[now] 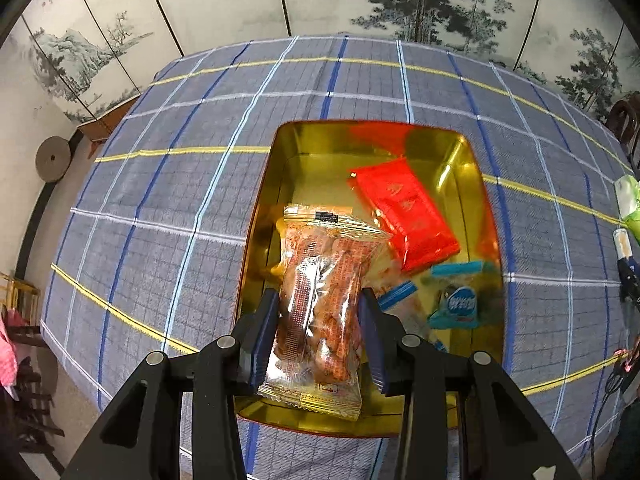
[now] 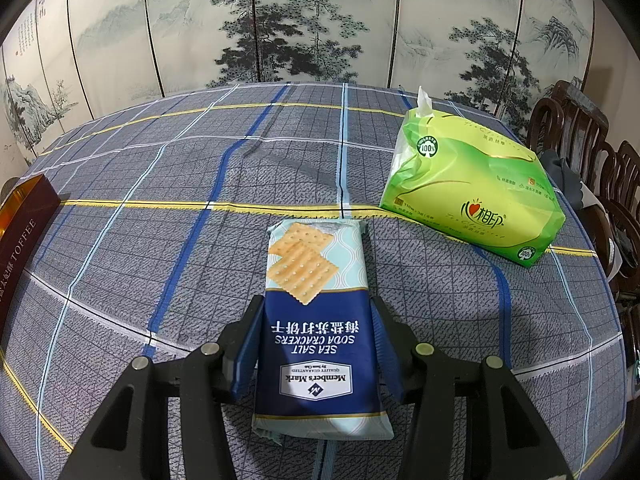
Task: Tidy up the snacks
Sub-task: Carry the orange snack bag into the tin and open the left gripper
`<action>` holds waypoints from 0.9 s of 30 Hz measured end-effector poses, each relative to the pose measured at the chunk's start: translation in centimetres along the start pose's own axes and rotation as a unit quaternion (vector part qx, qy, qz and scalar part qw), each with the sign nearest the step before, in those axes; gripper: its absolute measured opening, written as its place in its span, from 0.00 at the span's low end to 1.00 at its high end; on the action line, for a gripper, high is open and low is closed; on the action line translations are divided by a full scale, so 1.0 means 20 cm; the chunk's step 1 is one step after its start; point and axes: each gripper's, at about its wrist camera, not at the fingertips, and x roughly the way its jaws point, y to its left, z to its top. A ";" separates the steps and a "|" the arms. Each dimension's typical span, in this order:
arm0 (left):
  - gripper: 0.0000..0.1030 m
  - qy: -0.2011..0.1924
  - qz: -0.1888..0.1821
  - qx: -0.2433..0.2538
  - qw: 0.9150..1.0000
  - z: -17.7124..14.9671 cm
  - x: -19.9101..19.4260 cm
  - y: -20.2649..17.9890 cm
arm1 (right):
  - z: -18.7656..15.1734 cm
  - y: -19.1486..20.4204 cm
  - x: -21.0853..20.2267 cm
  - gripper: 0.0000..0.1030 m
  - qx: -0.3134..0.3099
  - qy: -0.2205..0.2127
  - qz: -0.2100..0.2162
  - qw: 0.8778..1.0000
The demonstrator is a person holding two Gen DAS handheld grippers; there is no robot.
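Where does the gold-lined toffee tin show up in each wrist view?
Left wrist view: the toffee tin fills the centre, open, with snack packets inside.
Right wrist view: only a corner of the toffee tin shows at the far left edge, its dark side reading TOFFEE.
Shared landmark: the green tissue pack, at the right edge in the left view.

The left gripper (image 1: pixel 320 336), a matte black plastic tool, is showing two angular arms with triangular cut-outs, and each arm is carrying two round silver screws. Its fingers (image 1: pixel 266 340) are wearing dark blue ribbed pads toward twelve o'clock. The right gripper (image 2: pixel 314 348) is looking the same: black arms, silver screws, and blue padded fingers (image 2: pixel 252 350).
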 end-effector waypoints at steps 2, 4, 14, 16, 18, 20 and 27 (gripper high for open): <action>0.35 0.005 0.005 0.000 1.000 -0.01 0.02 0.01 | 0.00 0.00 0.00 0.51 0.000 0.000 0.000 1.000; 0.35 0.007 0.009 0.000 1.000 -0.02 0.03 0.02 | 0.00 0.00 0.00 0.51 0.000 0.000 0.000 1.000; 0.34 0.008 0.015 0.020 1.000 -0.05 0.07 -0.02 | 0.00 0.00 0.00 0.51 0.000 0.000 0.000 1.000; 0.35 0.008 0.014 0.022 1.000 -0.05 0.07 -0.02 | 0.00 0.00 0.00 0.51 0.000 0.000 0.000 1.000; 0.36 0.006 0.014 0.023 1.000 -0.05 0.06 -0.02 | 0.00 0.00 0.00 0.51 0.000 0.000 0.000 1.000; 0.36 0.005 0.013 0.025 1.000 -0.05 0.06 -0.03 | 0.00 0.00 0.00 0.51 0.000 0.000 0.000 1.000; 0.49 0.000 0.005 0.024 1.000 -0.05 0.04 -0.03 | 0.00 0.00 0.00 0.51 -0.001 0.000 -0.001 1.000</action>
